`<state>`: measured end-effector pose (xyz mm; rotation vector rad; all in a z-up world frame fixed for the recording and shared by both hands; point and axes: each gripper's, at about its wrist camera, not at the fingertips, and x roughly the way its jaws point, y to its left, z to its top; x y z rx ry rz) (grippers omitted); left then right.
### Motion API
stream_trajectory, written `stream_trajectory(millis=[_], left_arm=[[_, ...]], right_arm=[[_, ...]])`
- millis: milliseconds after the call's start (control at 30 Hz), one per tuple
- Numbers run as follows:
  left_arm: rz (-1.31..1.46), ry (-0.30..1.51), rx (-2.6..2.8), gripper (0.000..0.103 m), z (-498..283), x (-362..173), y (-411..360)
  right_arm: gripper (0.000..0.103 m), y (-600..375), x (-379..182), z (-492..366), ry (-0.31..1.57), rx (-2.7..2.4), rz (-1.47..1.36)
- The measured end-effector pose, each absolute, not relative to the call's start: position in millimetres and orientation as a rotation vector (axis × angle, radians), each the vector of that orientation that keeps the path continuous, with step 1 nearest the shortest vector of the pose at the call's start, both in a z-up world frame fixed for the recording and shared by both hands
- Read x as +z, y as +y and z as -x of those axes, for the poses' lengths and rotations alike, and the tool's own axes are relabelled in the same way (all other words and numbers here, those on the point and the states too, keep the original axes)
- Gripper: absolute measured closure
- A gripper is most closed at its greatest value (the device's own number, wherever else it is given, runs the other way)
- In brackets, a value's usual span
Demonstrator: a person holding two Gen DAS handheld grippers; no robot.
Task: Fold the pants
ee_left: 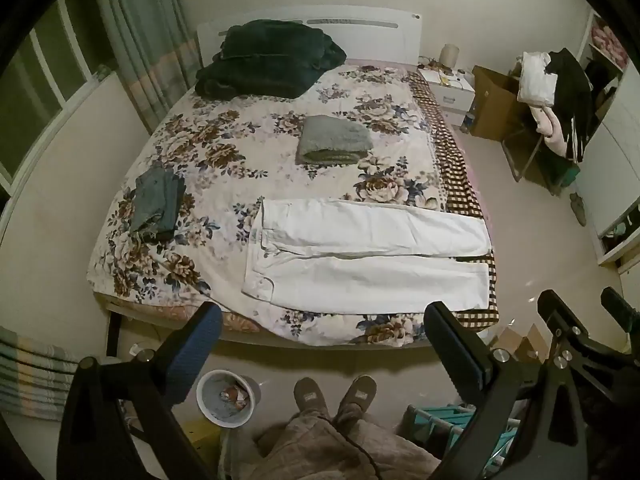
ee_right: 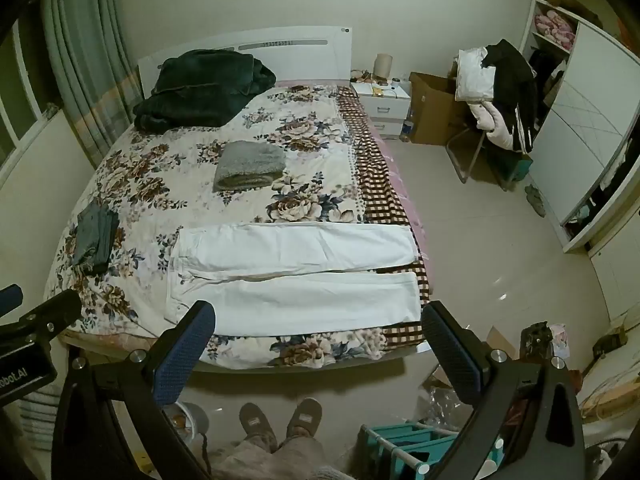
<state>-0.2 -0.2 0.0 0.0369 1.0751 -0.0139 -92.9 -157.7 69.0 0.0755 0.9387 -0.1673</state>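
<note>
White pants [ee_left: 368,258] [ee_right: 296,276] lie flat along the near edge of the floral bed [ee_left: 224,168] [ee_right: 168,184], waist to the left, both legs stretched right side by side. My left gripper [ee_left: 322,328] hangs open above the foot of the bed, short of the pants, with nothing between its fingers. My right gripper [ee_right: 318,330] is open too, its blue-padded fingers [ee_right: 188,344] framing the near leg from above without touching it. The right gripper's tips [ee_left: 576,308] also show at the lower right of the left wrist view.
On the bed lie folded grey-blue jeans [ee_left: 158,204] [ee_right: 96,236], a folded grey garment [ee_left: 334,140] [ee_right: 250,166] and a dark green heap [ee_left: 268,58] [ee_right: 204,90]. A person's slippered feet [ee_left: 334,394] [ee_right: 280,420] stand before the bed, beside a bin [ee_left: 226,398] and a teal rack [ee_right: 404,448].
</note>
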Motion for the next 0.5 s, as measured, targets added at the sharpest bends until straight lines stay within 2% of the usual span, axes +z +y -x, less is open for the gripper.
stream_trajectory(millis=[500], left_arm=[[-0.029, 1.064, -0.017, 0.0, 3, 6, 10]], right_arm=[[0.0, -157, 74, 93, 0.947, -0.166, -0.064]])
